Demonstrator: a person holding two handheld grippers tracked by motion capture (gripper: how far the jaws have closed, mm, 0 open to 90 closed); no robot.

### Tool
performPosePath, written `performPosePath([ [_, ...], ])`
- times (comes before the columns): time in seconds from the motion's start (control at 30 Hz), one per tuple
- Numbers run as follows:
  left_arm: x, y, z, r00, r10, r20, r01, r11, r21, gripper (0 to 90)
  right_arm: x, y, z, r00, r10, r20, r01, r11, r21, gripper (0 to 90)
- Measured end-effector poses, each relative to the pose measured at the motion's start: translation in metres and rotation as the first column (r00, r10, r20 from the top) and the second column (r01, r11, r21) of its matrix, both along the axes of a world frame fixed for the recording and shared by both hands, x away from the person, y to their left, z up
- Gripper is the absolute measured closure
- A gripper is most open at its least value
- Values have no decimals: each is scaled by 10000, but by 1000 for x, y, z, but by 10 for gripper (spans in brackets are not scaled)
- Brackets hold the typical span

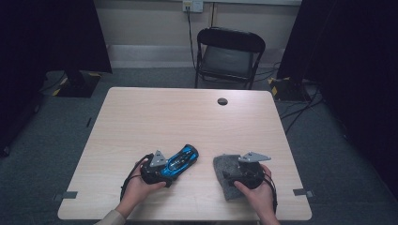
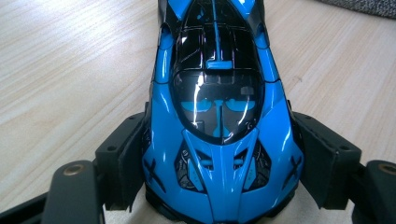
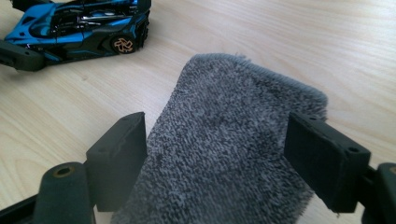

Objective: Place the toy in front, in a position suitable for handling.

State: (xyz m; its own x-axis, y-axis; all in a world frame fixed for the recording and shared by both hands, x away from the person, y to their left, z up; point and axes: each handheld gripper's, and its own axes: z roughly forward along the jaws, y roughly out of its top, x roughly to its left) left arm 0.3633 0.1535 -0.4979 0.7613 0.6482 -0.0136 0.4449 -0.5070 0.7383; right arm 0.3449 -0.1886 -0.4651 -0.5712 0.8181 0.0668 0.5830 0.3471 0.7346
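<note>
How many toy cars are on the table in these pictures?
1. The blue toy car lies near the front edge of the table, between the jaws of the left gripper. The grey cloth lies to its right, under the right gripper.

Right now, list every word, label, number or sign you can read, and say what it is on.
There is no readable text.
Car: blue and black paint, no letters or numbers; two dark X-shaped marks on its near corners are vents or trim, not writing.
Wheel: orange spoke pattern, no lettering.
Cloth: plain grey, no tag in sight.
Table: bare wood grain, no label.
Wall socket: too small to read.
</note>
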Motion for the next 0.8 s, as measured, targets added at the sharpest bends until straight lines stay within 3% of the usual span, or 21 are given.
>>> performPosePath([
  [0.03,0,0,0,10000,-15,2,15,10000,11,255,1,0,-4,10000,-14,-24,14,9998,-185,218],
  [0.3,-1,2,-1,10000,-21,49,21,10000,-49,255,3,1,-13,9991,-98,-416,93,9999,-143,214],
  [0.4,-2,3,-1,10000,-21,68,22,10000,-82,255,4,4,-17,9989,-112,-448,96,9993,-351,221],
  [0.57,-2,4,-1,9999,-90,117,91,9999,-68,255,7,3,-19,9993,91,-367,-114,9979,-640,307],
  [0.6,-2,4,-1,9999,-95,110,96,9999,-45,255,9,2,-20,9986,468,-226,-486,9950,-869,386],
  [0.8,-2,4,-1,9999,-34,101,34,10000,-68,254,12,-2,-18,9933,1149,-101,-1153,9884,-985,526],
])
